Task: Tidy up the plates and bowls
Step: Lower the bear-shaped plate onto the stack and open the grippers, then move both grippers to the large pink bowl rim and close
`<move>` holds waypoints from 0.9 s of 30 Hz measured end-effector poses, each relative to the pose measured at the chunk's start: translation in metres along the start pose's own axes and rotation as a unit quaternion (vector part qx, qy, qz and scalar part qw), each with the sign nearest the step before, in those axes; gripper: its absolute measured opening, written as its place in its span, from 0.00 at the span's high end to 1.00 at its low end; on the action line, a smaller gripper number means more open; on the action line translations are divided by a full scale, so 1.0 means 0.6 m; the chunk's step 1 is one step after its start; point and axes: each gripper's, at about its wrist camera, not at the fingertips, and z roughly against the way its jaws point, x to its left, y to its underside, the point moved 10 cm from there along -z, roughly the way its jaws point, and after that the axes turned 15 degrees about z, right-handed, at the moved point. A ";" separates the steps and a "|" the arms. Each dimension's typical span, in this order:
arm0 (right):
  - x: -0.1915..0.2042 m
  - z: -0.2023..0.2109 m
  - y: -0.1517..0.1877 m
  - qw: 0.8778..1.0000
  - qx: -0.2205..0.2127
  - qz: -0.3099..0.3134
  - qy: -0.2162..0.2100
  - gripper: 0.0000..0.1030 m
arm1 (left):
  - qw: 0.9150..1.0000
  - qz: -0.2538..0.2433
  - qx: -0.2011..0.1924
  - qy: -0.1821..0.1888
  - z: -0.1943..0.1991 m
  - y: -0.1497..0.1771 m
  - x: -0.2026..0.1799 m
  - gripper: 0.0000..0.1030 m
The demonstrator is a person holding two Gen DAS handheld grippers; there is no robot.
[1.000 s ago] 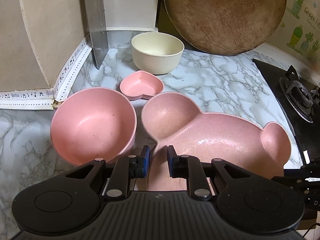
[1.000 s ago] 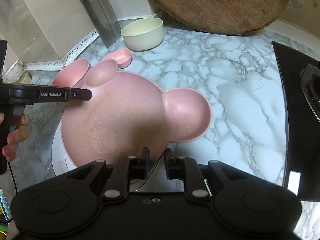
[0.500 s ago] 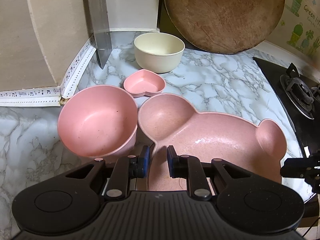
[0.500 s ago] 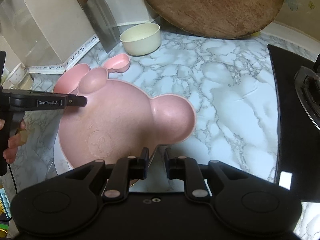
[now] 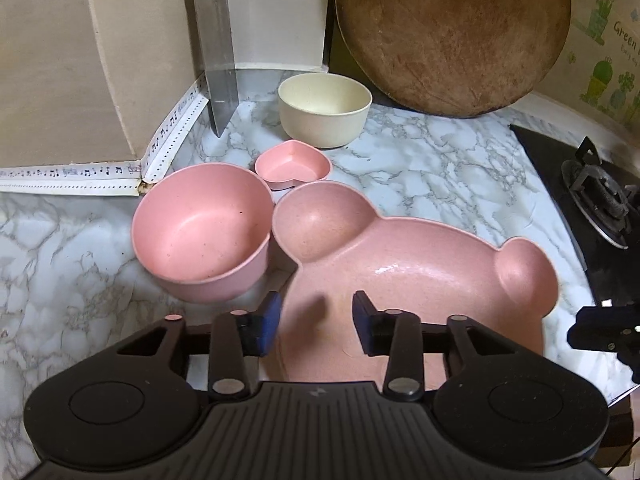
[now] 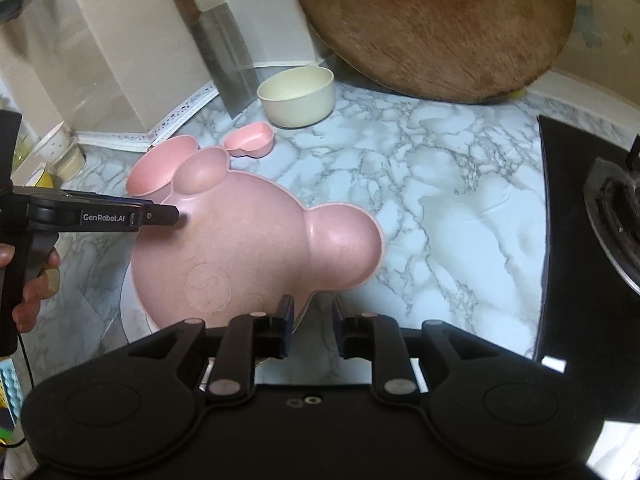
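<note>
1. The pink bear-shaped plate (image 5: 420,264) is lying flat on the marble counter (image 5: 420,152), seemingly atop a white plate (image 6: 130,312) whose rim is peeking out beneath it, so stacking is probably the aim.
2. The pink bowl (image 5: 200,232), heart dish (image 5: 292,166) and cream bowl (image 5: 324,108) are sitting just beside it, not yet nested.
3. The left gripper (image 5: 316,322) is hovering over the plate's near edge, jaws spread wide and holding nothing.
4. The right gripper (image 6: 312,324) is gaping partway at the opposite rim (contact is hard to judge), gripping nothing.
</note>
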 end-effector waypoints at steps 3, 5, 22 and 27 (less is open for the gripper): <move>0.003 0.009 -0.002 1.000 -0.007 0.012 -0.008 0.79 | 1.000 0.006 -0.010 -0.001 0.017 0.008 -0.009 0.62; 0.005 0.016 -0.005 1.000 -0.014 0.021 -0.010 0.79 | 1.000 0.011 -0.018 -0.001 0.030 0.013 -0.016 0.62; 0.048 0.058 -0.074 0.990 -0.099 0.091 -0.044 0.24 | 0.993 0.058 -0.097 -0.024 0.124 0.026 -0.008 0.29; 0.065 0.047 -0.122 0.988 -0.120 0.091 -0.042 0.00 | 0.991 0.076 -0.108 -0.027 0.125 0.003 0.027 0.23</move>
